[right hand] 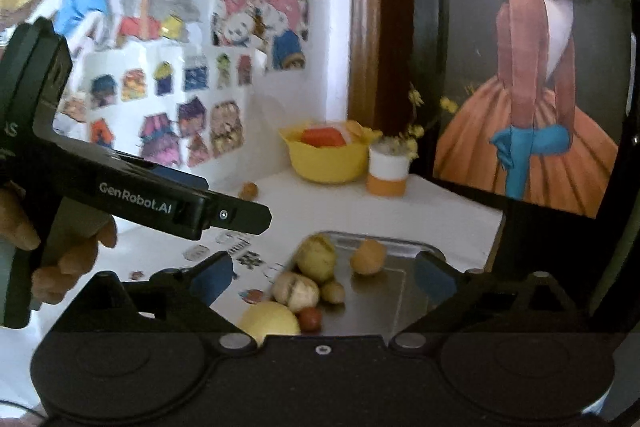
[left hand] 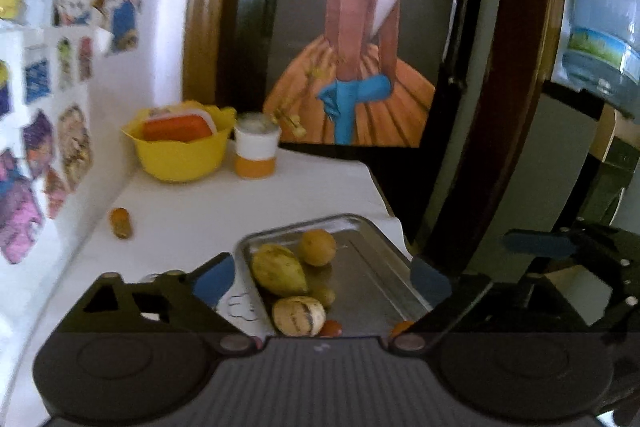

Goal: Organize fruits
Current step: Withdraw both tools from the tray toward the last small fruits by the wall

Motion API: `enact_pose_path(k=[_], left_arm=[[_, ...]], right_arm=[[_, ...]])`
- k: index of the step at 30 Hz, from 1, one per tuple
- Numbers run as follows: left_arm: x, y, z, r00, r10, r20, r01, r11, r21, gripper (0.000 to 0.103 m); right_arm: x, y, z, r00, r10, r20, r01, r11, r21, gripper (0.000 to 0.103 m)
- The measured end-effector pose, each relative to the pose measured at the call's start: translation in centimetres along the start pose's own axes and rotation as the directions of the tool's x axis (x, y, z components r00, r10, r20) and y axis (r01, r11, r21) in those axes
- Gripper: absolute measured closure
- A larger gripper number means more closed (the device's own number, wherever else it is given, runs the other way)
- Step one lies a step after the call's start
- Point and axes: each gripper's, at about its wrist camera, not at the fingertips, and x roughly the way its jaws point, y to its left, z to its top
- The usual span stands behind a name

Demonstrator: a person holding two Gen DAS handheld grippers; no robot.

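Observation:
A metal tray point(left hand: 372, 267) point(right hand: 384, 291) lies on the white table. In it are a yellow-green fruit point(left hand: 278, 269) point(right hand: 316, 257), a round orange fruit point(left hand: 318, 247) point(right hand: 368, 257), a pale striped fruit point(left hand: 298, 315) point(right hand: 296, 291), a small green fruit point(right hand: 333, 291) and a small red fruit point(left hand: 331, 327) point(right hand: 310, 318). A large yellow fruit point(right hand: 268, 321) sits at the tray's near left corner; whether it is inside I cannot tell. One orange fruit point(left hand: 120, 223) point(right hand: 248, 190) lies loose near the wall. My left gripper point(left hand: 320, 279) and right gripper point(right hand: 323, 277) hover open above the tray, holding nothing.
A yellow bowl point(left hand: 180, 147) point(right hand: 328, 159) holding an orange item and a white-and-orange cup point(left hand: 256, 151) point(right hand: 387, 175) stand at the table's far end. The sticker-covered wall point(left hand: 48, 131) borders the left. A hand point(right hand: 60, 255) holds the left gripper's body point(right hand: 160, 203).

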Motion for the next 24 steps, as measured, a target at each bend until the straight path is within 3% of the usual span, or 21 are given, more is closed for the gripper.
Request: enact_pose_path(k=[6,11,15,19,24], left_arm=[[-4.7,0.7,-1.5,0.999,0.014,0.048,-0.015,1.0,0.008,0.001],[-8.2,1.2,-3.6,0.999,0.001,0.046,-0.002,1.0,0.011,0.001],[-9.5,2.0,-6.0,0.999,-0.008,-0.034,0.008,1.0,0.009,0.001],[-10.2,2.8,-7.9,0.991,0.038,-0.131,-0.031,0.998,0.054,0.001],[-11.4,4.4,-8.9,0.978,0.115,-0.175,-0.098,0.99,0.104,0.001]], right_arm=[[-4.0,3.2,-0.1,1.0,-0.002,-0.004,0.002,1.0,-0.022,0.001],[-6.7,5.6,-1.4,0.998,-0.006,-0.067,0.005,1.0,-0.02,0.001],[-7.6,6.9,-2.9,0.984,0.005,-0.175,-0.003,1.0,0.012,0.001],[-7.3,8.5,-3.8,0.952,0.061,-0.3,-0.045,0.997,0.061,0.001],[-6.8,11.3,-3.5,0.936,0.085,-0.343,-0.091,0.996,-0.003,0.001]])
